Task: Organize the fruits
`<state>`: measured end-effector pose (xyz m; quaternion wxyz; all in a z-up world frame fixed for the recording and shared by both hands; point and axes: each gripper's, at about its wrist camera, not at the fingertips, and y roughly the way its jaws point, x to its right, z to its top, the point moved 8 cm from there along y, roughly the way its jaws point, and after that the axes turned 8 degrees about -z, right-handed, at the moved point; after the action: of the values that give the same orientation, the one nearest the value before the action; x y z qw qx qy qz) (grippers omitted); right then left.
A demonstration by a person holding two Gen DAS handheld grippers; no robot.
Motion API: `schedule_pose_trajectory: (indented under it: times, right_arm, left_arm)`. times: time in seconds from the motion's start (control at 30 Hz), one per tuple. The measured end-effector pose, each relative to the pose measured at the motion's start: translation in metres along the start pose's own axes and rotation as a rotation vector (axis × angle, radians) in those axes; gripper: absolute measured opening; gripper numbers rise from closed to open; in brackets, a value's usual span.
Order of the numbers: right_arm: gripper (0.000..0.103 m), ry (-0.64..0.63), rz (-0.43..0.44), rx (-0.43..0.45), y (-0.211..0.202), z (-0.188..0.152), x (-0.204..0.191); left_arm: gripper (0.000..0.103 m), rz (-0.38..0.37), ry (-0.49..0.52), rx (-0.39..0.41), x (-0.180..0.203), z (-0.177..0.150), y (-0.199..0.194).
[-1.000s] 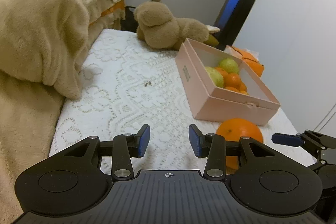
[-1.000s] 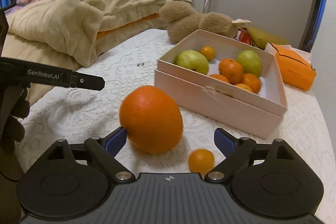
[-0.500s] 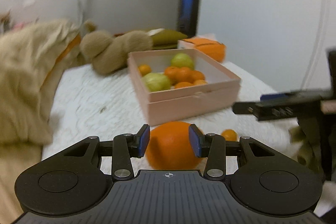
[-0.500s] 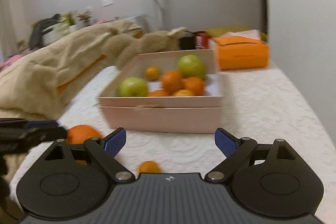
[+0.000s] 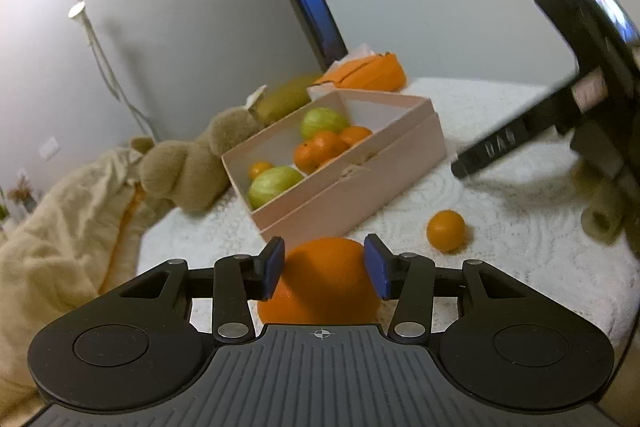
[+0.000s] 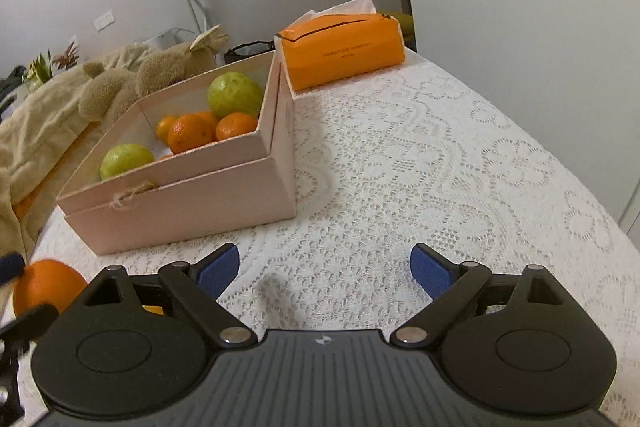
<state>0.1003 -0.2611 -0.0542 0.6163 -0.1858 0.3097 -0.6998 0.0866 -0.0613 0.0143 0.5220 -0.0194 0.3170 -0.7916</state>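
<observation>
My left hand-held gripper (image 5: 324, 269) is spreading its jaws, with the big orange (image 5: 320, 283) between the blue pads on the lace-covered bed (image 6: 440, 155); whether they touch its skin I cannot tell. A small tangerine (image 5: 446, 230) lies just right of it. The pink box (image 6: 192, 203) holds more fruit. My right hand-held gripper (image 6: 325, 273) gapes wide, holding nothing.

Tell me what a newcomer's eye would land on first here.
Probably the big orange on the lace cover, sitting between the left gripper's opening jaws, not visibly pinched. Behind it stands the pink box of green and orange fruit, with a small orange loose to its right. The right gripper hangs open over bare lace.
</observation>
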Motion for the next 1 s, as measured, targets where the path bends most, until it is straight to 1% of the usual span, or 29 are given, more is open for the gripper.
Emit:
schedule_pose_trajectory:
  times: [0.07,0.1,0.13,0.17,0.2,0.23,0.37,0.4,0.43,0.47,0.5,0.53,0.57,0.6,0.63,0.7,0.77,0.83,0.9,0.93,1.0]
  right_arm:
    - [0.095,-0.043,-0.022,0.006,-0.003,-0.003,-0.006]
    - [0.095,-0.061,-0.025,0.007,-0.003,-0.004,-0.009]
    - [0.095,-0.072,-0.024,0.006,-0.003,-0.004,-0.01]
    - [0.095,-0.079,-0.024,0.005,-0.003,-0.004,-0.011]
    - [0.095,-0.081,-0.025,0.005,-0.003,-0.004,-0.012]
    - [0.095,-0.081,-0.026,0.004,-0.003,-0.004,-0.012]
    - [0.095,-0.086,-0.03,0.002,-0.003,-0.004,-0.012]
    - [0.095,-0.09,-0.032,0.003,-0.003,-0.004,-0.013]
    - [0.095,-0.092,-0.032,0.002,-0.002,-0.004,-0.013]
    - [0.095,-0.095,-0.033,0.002,-0.002,-0.005,-0.013]
    - [0.095,-0.097,-0.034,0.001,-0.003,-0.005,-0.013]
    - [0.095,-0.097,-0.034,0.001,-0.002,-0.005,-0.014]
    - [0.095,-0.097,-0.034,0.001,-0.002,-0.005,-0.014]
    - [0.095,-0.097,-0.034,0.001,-0.002,-0.004,-0.014]
    - [0.095,-0.097,-0.034,0.001,-0.002,-0.005,-0.014]
    - [0.095,-0.102,-0.036,0.0,-0.002,-0.004,-0.015]
    - [0.095,-0.11,-0.036,-0.001,-0.003,-0.005,-0.015]
    - [0.095,-0.115,-0.034,-0.001,-0.003,-0.005,-0.016]
    - [0.096,-0.117,-0.033,-0.003,-0.003,-0.005,-0.016]
    - [0.096,-0.118,-0.032,-0.003,-0.003,-0.005,-0.016]
    - [0.096,-0.119,-0.03,-0.005,-0.002,-0.005,-0.016]
  left_arm:
    - [0.061,-0.036,-0.066,0.008,-0.014,-0.003,-0.004]
    - [0.069,-0.036,-0.095,0.017,-0.022,-0.005,-0.006]
    - [0.079,-0.025,-0.116,0.025,-0.03,-0.007,-0.009]
    - [0.083,-0.004,-0.14,0.031,-0.039,-0.009,-0.012]
    - [0.09,0.021,-0.166,0.035,-0.049,-0.011,-0.015]
    - [0.092,0.048,-0.201,0.038,-0.059,-0.014,-0.019]
    - [0.091,0.167,-0.306,0.037,-0.097,-0.024,-0.029]
    - [0.09,0.193,-0.329,0.032,-0.106,-0.027,-0.03]
    - [0.086,0.205,-0.366,0.025,-0.115,-0.03,-0.03]
    - [0.083,0.196,-0.419,0.023,-0.122,-0.034,-0.03]
    - [0.073,0.168,-0.492,0.027,-0.128,-0.038,-0.031]
    - [0.062,0.099,-0.591,0.044,-0.133,-0.041,-0.031]
    - [0.06,0.013,-0.673,0.066,-0.135,-0.043,-0.029]
    - [0.063,-0.074,-0.74,0.077,-0.133,-0.045,-0.026]
    - [0.068,-0.112,-0.76,0.065,-0.13,-0.046,-0.022]
    - [0.076,-0.105,-0.713,0.059,-0.121,-0.042,-0.015]
    - [0.077,-0.118,-0.67,0.047,-0.112,-0.035,-0.008]
    - [0.077,-0.158,-0.61,0.016,-0.096,-0.028,0.0]
    - [0.079,-0.196,-0.523,-0.022,-0.075,-0.024,0.007]
    - [0.08,-0.189,-0.461,-0.031,-0.065,-0.022,0.008]
    - [0.08,-0.153,-0.348,-0.035,-0.052,-0.018,0.012]
